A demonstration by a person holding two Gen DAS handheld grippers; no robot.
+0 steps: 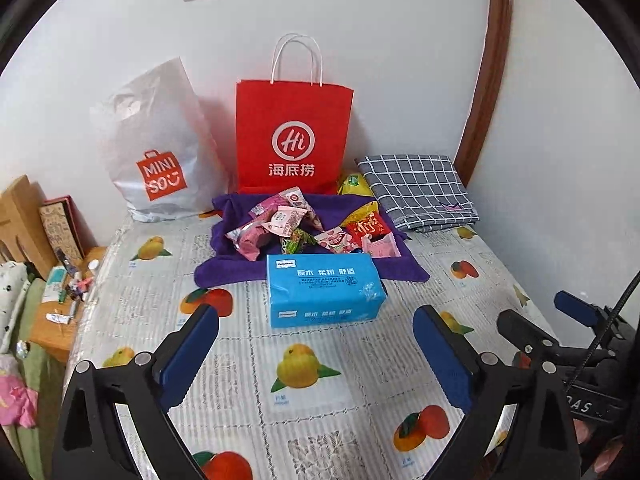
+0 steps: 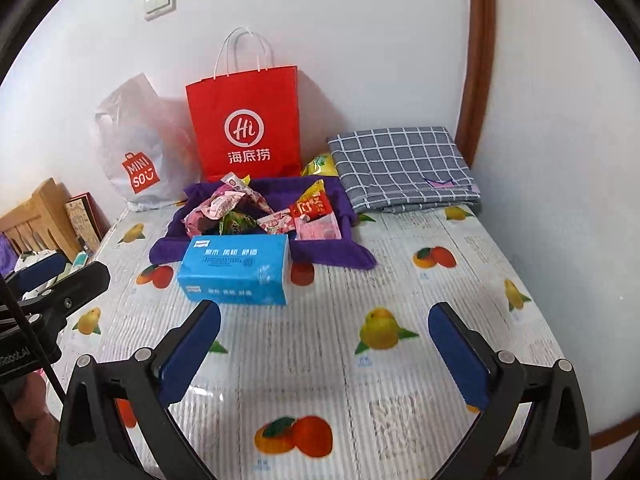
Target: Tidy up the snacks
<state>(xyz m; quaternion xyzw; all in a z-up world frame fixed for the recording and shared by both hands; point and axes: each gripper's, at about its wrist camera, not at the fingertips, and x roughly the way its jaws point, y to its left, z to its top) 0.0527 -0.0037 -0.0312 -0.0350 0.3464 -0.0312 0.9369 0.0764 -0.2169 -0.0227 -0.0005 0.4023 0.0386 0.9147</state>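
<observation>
Several snack packets [image 1: 304, 228] [image 2: 264, 210], pink, red, green and yellow, lie heaped on a purple cloth [image 1: 236, 268] [image 2: 168, 248] at the far middle of the table. A blue tissue pack [image 1: 324, 290] [image 2: 236, 274] lies in front of the heap. Behind it stands a red paper bag [image 1: 294, 136] [image 2: 246, 124] with white handles. My left gripper [image 1: 316, 340] is open and empty, short of the tissue pack. My right gripper [image 2: 325, 338] is open and empty too, over bare tablecloth to the right of the pack.
A white Miniso bag [image 1: 160, 152] [image 2: 136, 148] leans on the wall left of the red bag. A folded grey checked cloth [image 1: 420, 188] [image 2: 400, 164] lies at the back right. The fruit-print tablecloth [image 1: 304, 392] [image 2: 320, 360] covers the table. A cluttered wooden shelf [image 1: 60, 312] stands left.
</observation>
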